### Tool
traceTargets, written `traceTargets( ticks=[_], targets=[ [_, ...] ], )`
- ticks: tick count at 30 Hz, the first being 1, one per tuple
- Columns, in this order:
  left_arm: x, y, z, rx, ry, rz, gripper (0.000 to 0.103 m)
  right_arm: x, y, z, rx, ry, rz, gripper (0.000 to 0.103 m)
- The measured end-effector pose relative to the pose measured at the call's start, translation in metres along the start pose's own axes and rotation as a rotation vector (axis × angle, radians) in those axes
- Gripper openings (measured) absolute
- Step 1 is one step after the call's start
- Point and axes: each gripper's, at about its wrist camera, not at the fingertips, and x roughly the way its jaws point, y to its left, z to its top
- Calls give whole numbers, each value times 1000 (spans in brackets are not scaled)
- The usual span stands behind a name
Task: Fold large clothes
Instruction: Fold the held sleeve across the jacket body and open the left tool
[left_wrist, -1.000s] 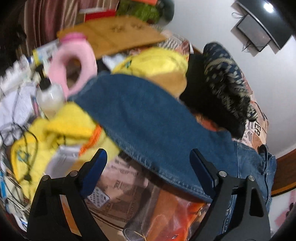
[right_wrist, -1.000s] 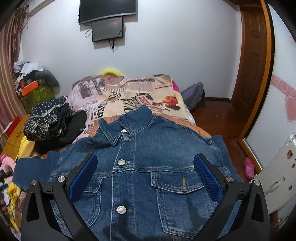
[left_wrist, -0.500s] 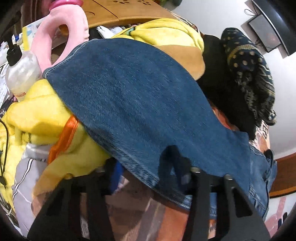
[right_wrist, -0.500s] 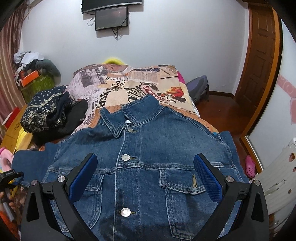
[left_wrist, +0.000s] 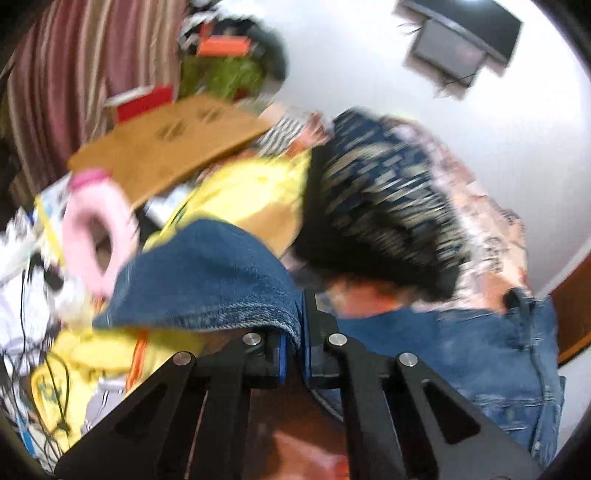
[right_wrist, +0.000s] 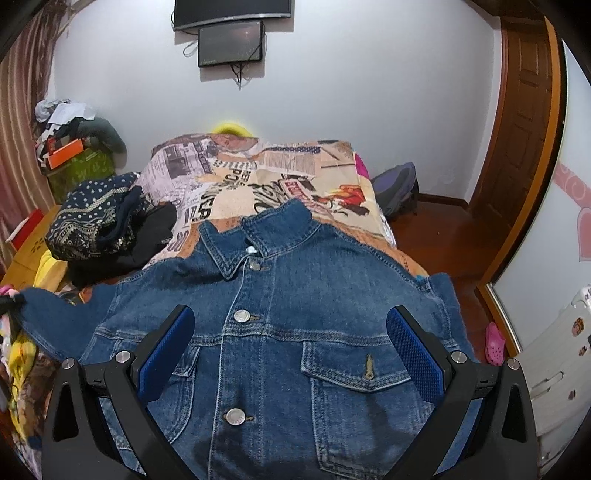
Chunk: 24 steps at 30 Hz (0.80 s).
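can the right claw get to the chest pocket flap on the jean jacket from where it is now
Probably yes. The right claw hangs open over the front of the jacket, and the pocket flap lies flat between its fingers with nothing on top. The left claw is off at the sleeve, out of the way.

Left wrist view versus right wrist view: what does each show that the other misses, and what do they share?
Left wrist only: the left gripper shut on the sleeve, a pink ring and a wooden board.
Right wrist only: the open right gripper over the jacket front, its collar and buttons, and the door.
Both: the jacket, the dotted cloth, the bed, the wall screen.
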Motion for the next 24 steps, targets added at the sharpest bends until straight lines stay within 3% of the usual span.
traceTargets(
  ticks=[7,13,19,24],
  targets=[
    [-57,-99,24,164,-122,-200,4,-8,-15,-2,25,-26,9,103],
    [-72,-193,7,292,-100,-392,4,-12,-31,-11,47,-16,5,103],
    [-59,-279,-47,450,43,-492,4,-13,-43,-18,57,-2,7,103],
    [-33,-319,-110,610,207,-469,4,-12,-50,-23,62,13,8,103]
  ],
)
